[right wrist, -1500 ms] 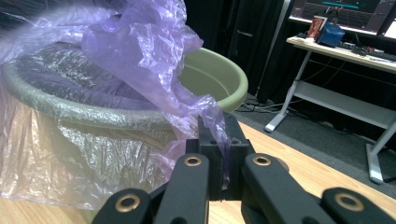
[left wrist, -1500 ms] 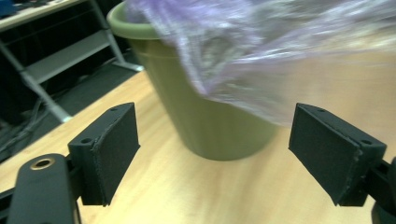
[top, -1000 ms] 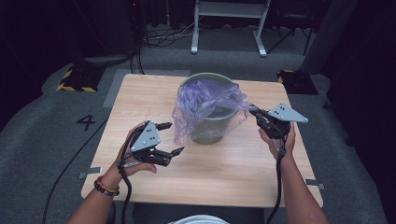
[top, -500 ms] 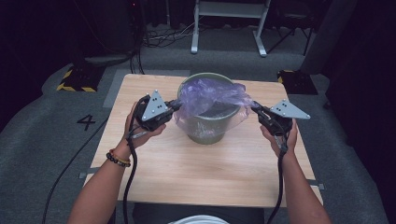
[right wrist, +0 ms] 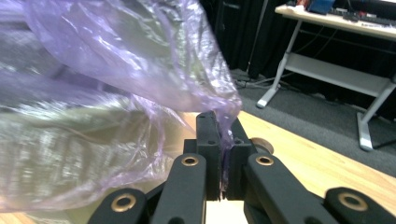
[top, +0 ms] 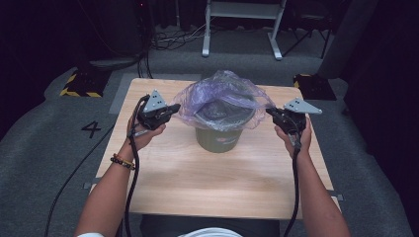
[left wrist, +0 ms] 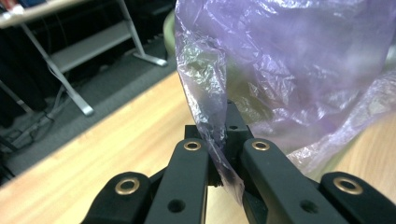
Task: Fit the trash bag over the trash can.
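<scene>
Left of the green bucket (top: pixel 217 136): left gripper (top: pixel 170 107), jaws clamped on the edge of the purple plastic bag (top: pixel 222 96). Over the bucket's mouth, on the wooden table (top: pixel 197 182): the bag, stretched. Right of the bucket: right gripper (top: pixel 271 112), pinching the bag's opposite edge.

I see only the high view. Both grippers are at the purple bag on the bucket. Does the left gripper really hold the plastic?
Observer: Yes. In the left gripper view the left gripper is shut on an edge of the purple bag, and a strip of film hangs out below the jaws.
Operator: And the right side?
Observer: In the right gripper view the right gripper is shut on a gathered corner of the bag, pinched between its pads.
Operator: Is the bag tight on the left side?
Observer: The film rises from the left jaws in a crumpled fold, not a smooth sheet, beside the bucket.
</scene>
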A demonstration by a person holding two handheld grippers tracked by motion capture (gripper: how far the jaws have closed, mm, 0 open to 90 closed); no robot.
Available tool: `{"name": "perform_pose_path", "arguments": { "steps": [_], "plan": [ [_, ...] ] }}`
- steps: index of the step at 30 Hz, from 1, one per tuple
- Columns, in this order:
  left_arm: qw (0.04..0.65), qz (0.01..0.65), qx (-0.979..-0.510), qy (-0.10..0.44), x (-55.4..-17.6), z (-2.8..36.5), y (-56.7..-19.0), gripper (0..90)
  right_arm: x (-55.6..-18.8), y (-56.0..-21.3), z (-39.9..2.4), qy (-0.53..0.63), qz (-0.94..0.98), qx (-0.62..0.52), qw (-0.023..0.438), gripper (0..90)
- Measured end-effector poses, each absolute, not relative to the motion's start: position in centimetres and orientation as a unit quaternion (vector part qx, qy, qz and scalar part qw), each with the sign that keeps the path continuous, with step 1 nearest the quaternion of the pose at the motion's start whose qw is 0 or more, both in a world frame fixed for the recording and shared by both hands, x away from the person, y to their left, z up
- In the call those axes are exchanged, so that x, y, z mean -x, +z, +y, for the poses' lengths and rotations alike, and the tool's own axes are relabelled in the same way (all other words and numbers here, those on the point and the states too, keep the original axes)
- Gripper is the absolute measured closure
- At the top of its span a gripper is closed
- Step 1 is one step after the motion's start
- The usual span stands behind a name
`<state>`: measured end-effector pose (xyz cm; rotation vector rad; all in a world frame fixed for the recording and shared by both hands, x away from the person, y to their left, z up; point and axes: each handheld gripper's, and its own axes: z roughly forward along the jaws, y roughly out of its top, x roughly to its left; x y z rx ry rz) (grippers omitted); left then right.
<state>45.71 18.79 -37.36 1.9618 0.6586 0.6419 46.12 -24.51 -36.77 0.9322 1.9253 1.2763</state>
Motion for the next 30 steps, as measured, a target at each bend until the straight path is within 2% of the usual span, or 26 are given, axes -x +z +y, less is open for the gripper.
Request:
{"name": "perform_pose_path", "arguments": {
  "steps": [10,13,14,15,16,17,18,20,21,22,24,30],
  "plan": [
    [0.447,0.268,-0.814,0.256,-45.6,18.3,-40.4,89.1,-47.2,-37.9,-24.3,0.468,0.741,-0.365,0.314,88.8],
    [0.451,0.285,-0.805,0.259,-45.5,18.6,-40.5,58.1,-47.0,-38.0,-24.6,0.468,0.741,-0.362,0.319,86.0],
    [0.456,0.291,-0.799,0.26,-45.3,18.8,-40.4,58.1,-47.0,-38.0,-24.6,0.468,0.741,-0.362,0.319,86.0],
    [0.47,0.289,-0.791,0.263,-44.8,19.2,-39.8,41.2,-46.5,-37.7,-24.7,0.473,0.74,-0.352,0.325,81.9],
    [0.47,0.289,-0.791,0.263,-44.8,19.2,-39.8,36.7,-46.5,-37.7,-24.7,0.473,0.74,-0.352,0.325,81.9],
    [0.478,0.283,-0.787,0.268,-44.3,19.4,-39.4,32.2,-46.0,-37.3,-24.9,0.477,0.737,-0.345,0.332,73.3],
    [0.479,0.278,-0.786,0.273,-44.0,19.5,-39.1,32.2,-46.0,-37.3,-24.9,0.477,0.737,-0.345,0.332,73.3],
    [0.492,0.249,-0.788,0.274,-42.5,19.7,-38.0,24.0,-45.4,-36.7,-25.2,0.49,0.733,-0.337,0.33,60.8],
    [0.495,0.239,-0.789,0.274,-42.0,19.7,-37.6,21.5,-45.2,-36.4,-25.3,0.492,0.733,-0.333,0.332,56.6],
    [0.495,0.239,-0.789,0.274,-42.0,19.7,-37.6,19.5,-45.2,-36.4,-25.3,0.492,0.733,-0.333,0.332,56.6],
    [0.498,0.22,-0.793,0.272,-41.1,19.7,-36.9,17.6,-44.5,-35.7,-25.5,0.509,0.727,-0.321,0.33,47.9],
    [0.521,0.185,-0.789,0.266,-39.1,19.8,-34.9,16.1,-43.7,-34.5,-25.7,0.533,0.716,-0.304,0.333,41.2]
  ]
}}
